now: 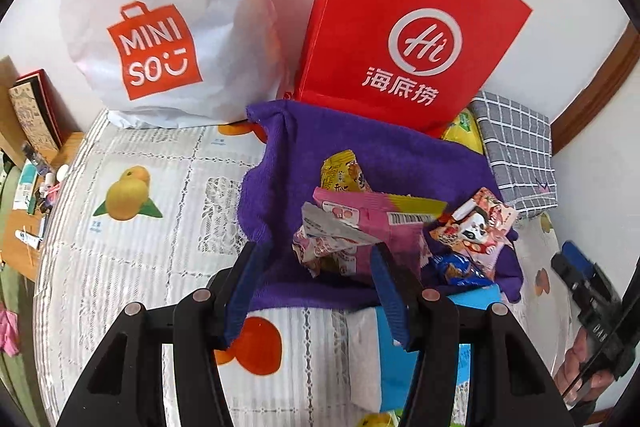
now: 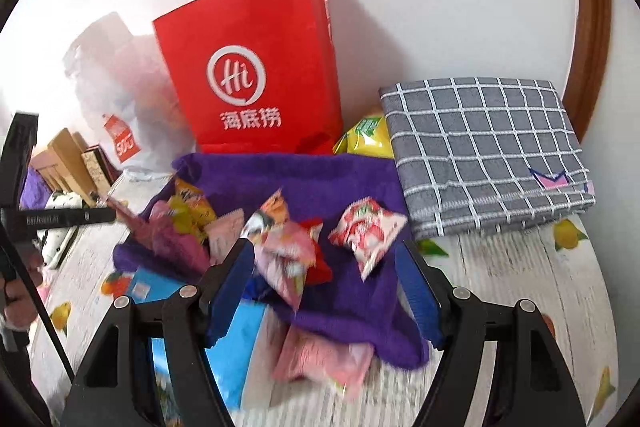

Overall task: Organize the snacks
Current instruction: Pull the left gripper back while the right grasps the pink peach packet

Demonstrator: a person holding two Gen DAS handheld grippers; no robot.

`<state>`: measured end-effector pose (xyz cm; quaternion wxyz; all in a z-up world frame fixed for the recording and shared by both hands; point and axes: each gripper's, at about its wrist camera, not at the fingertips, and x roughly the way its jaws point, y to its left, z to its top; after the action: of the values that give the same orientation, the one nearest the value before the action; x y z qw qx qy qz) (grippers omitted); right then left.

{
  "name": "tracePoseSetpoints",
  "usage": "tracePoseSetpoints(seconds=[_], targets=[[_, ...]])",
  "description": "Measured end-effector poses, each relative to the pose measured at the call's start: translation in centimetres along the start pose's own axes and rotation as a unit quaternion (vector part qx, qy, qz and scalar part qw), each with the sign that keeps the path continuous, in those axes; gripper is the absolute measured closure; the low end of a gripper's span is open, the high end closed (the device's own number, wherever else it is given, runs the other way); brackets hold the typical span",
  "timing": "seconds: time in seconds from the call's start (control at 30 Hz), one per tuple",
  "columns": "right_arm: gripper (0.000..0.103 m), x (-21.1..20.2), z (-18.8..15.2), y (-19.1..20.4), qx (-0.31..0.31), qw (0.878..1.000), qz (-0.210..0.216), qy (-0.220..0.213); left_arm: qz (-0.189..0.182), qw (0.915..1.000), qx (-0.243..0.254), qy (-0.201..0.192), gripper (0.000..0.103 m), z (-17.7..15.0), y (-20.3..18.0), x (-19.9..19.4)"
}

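A purple towel (image 1: 320,147) (image 2: 320,179) lies on the fruit-print tablecloth (image 1: 140,227) with several snack packets heaped on it. Among them are a pink barcode packet (image 1: 372,223), a yellow packet (image 1: 344,173), a cartoon packet (image 1: 476,223) and a strawberry packet (image 2: 366,231). My left gripper (image 1: 316,287) hangs open over the towel's near edge, with the pink packets just beyond its fingertips. My right gripper (image 2: 328,291) is open too, straddling the towel's near corner and a pink packet (image 2: 284,251). Neither holds anything. Another pink packet (image 2: 324,363) lies below the towel's edge.
A red paper bag (image 1: 404,19) (image 2: 256,79) and a white Miniso bag (image 1: 160,27) stand at the back wall. A folded grey checked cloth (image 2: 488,147) lies right, a yellow bag (image 2: 366,137) beside it. A blue box (image 2: 236,347) lies near. A cluttered wooden desk (image 1: 24,195) is left.
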<state>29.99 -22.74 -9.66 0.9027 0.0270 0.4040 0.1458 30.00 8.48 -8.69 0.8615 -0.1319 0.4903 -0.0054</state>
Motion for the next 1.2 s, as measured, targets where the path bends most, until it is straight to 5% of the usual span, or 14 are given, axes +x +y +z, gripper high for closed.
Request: tracePoseSetpoints(seconds=[0.1, 0.23, 0.33, 0.6, 0.8, 0.87, 0.9, 1.2], targets=[[0.031, -0.8, -1.3, 0.3, -0.004, 1.000, -0.003, 0.004, -0.012, 0.9999, 0.003, -0.009, 0.051, -0.2, -0.2, -0.4], [0.031, -1.4, -2.4, 0.3, -0.003, 1.000, 0.000, 0.005, -0.012, 0.9998, 0.005, -0.016, 0.083, 0.0, -0.5, 0.0], [0.031, -1.5, -2.7, 0.2, -0.002, 1.000, 0.001, 0.004, -0.019, 0.9996, 0.007, -0.018, 0.092, 0.5, -0.8, 0.9], [0.031, -0.5, -3.1, 0.2, -0.018, 1.000, 0.005, 0.005, -0.019, 0.9997, 0.006, -0.016, 0.092, 2.8, -1.6, 5.2], [0.031, 0.6, -3.7, 0.0, -0.026, 0.999, 0.019, 0.016, -0.009, 0.9999, -0.010, 0.008, 0.088, 3.4, -1.3, 8.3], [0.031, 0.8, -4.1, -0.3, -0.027, 0.999, 0.027, 0.021, 0.016, 0.9997, -0.001, 0.019, 0.061, 3.3, -1.5, 8.9], [0.031, 0.9, -4.2, -0.4, -0.027, 0.999, 0.028, 0.023, 0.028, 0.9993, 0.010, 0.024, 0.055, 3.2, -1.7, 9.1], [0.031, 2.4, -5.7, -1.2, -0.013, 0.997, 0.034, 0.062, 0.008, 0.9999, 0.007, 0.004, 0.049, 2.9, -1.0, 5.3]])
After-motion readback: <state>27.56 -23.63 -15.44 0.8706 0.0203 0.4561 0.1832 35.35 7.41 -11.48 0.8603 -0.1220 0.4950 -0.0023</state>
